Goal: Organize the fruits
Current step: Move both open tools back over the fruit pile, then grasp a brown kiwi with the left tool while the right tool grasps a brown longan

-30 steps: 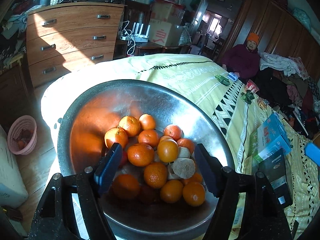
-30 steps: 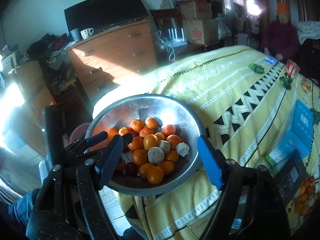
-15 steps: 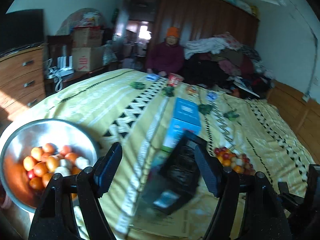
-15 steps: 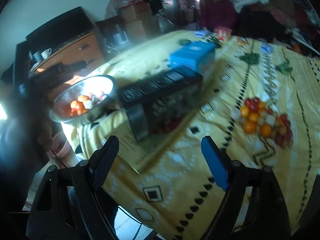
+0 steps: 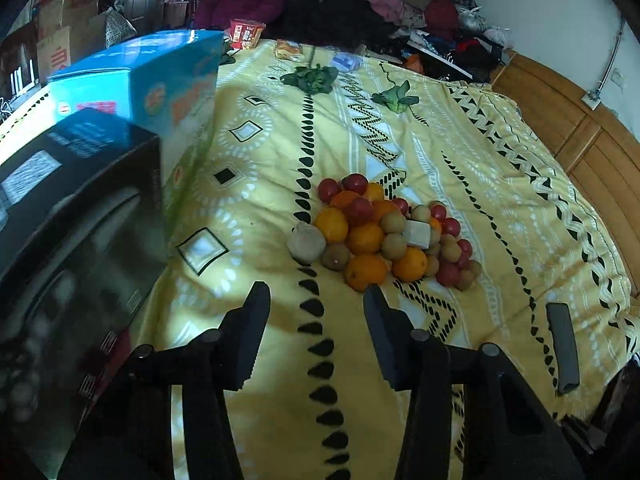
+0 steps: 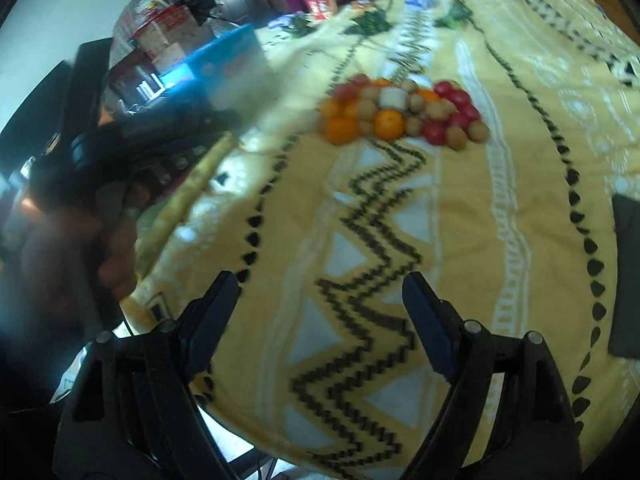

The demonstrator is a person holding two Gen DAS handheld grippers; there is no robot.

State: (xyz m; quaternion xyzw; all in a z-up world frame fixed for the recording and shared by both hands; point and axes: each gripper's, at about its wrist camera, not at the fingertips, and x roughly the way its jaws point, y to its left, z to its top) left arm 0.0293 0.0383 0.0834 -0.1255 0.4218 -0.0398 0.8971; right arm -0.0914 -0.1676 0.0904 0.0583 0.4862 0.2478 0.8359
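1. Left wrist view: the left gripper (image 5: 316,300), its jaws closing on nothing, hangs over the yellow patterned bedspread (image 5: 460,168), just short of the heap of oranges, red and brown fruits (image 5: 384,232). The black carton (image 5: 80,216) is cropped; the blue carton's (image 5: 160,80) print is unreadable.
2. Right wrist view: the right gripper (image 6: 320,292) gapes empty, the blurred heap well ahead; a smeared hand (image 6: 72,248) sits at the left edge.

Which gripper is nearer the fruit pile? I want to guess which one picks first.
Left. The left gripper sits just short of the fruit pile, jaws closing on nothing. The right gripper hangs farther back, open.
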